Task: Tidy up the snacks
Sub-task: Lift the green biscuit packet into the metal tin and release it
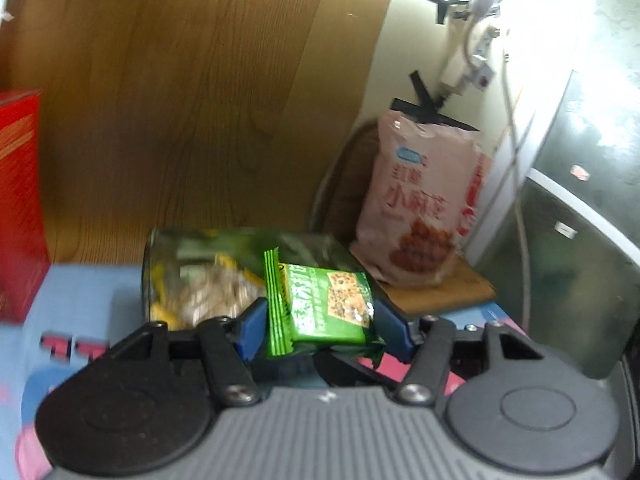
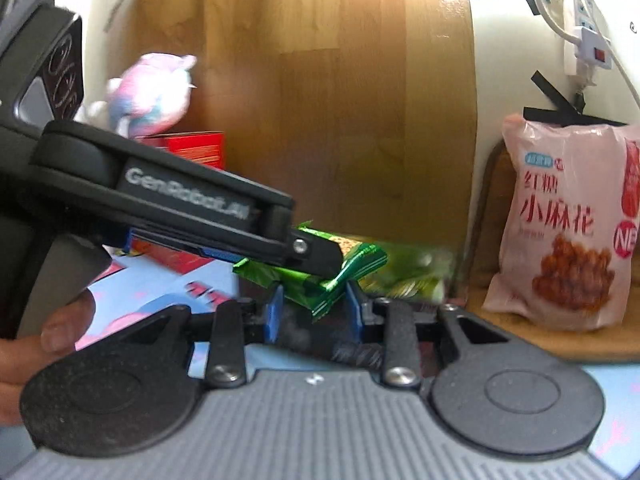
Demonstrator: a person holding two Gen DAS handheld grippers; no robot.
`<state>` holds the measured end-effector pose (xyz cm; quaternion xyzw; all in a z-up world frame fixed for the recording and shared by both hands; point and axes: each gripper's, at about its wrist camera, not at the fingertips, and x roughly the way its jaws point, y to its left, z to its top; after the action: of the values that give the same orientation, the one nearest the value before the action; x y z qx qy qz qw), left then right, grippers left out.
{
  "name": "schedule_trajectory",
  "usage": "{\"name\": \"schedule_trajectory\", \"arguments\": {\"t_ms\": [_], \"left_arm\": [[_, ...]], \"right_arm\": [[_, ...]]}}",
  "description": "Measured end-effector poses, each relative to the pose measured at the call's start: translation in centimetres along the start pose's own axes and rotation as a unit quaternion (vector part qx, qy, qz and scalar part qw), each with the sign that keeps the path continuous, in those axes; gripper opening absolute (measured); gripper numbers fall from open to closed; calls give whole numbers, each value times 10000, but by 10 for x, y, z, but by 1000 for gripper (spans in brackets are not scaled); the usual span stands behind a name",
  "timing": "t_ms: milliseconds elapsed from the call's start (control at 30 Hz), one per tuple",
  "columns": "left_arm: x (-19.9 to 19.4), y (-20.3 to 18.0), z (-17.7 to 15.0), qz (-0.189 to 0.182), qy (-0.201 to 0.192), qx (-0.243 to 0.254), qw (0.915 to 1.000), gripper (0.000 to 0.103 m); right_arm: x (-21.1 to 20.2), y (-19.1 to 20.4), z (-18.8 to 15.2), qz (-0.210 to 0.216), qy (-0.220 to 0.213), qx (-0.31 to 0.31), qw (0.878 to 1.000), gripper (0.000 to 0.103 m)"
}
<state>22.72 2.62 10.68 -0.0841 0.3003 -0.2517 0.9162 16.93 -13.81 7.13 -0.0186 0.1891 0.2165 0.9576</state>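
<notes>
A small green snack packet (image 1: 320,304) sits between the blue pads of my left gripper (image 1: 320,332), which is shut on it, lifted off the cloth. Behind it lies a larger green bag (image 1: 200,276) with a clear window showing seeds. My right gripper (image 2: 314,312) is shut on a second green packet (image 2: 320,292) by its crimped end. In the right wrist view the left gripper's black finger (image 2: 316,254) reaches in from the left just above that packet. A pink bag of fried twists (image 2: 568,232) stands upright at the right, also in the left wrist view (image 1: 420,200).
A red box (image 1: 20,200) stands at the left on the blue and pink cloth (image 1: 88,292). A plush toy (image 2: 152,88) sits on a red box (image 2: 196,148). A wooden board (image 1: 180,100) backs the scene. A power strip (image 2: 588,40) hangs on the wall. A hand (image 2: 40,344) grips the left handle.
</notes>
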Motion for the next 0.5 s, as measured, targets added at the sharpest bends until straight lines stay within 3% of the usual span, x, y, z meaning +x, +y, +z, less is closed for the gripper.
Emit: {"name": "schedule_trajectory", "arguments": {"t_ms": [67, 100, 133, 200, 267, 367, 500], "left_arm": [[25, 0, 10, 104, -12, 70, 9999, 76], [39, 0, 14, 130, 38, 97, 9999, 78], [49, 3, 16, 169, 100, 87, 9998, 78], [57, 10, 17, 413, 164, -13, 9990, 76], [45, 21, 15, 339, 79, -164, 9993, 75], [14, 35, 5, 262, 64, -246, 9993, 76], [-19, 48, -25, 136, 477, -335, 9982, 76]], "right_arm": [[21, -7, 6, -204, 57, -130, 9997, 40], [32, -10, 7, -319, 128, -192, 9992, 47], [44, -15, 8, -421, 260, -246, 9985, 51], [55, -24, 5, -697, 324, -248, 9967, 52], [48, -33, 3, -782, 329, -45, 9964, 51], [11, -42, -12, -465, 119, 476, 9977, 55], [-13, -46, -47, 464, 794, 1371, 9863, 55]]}}
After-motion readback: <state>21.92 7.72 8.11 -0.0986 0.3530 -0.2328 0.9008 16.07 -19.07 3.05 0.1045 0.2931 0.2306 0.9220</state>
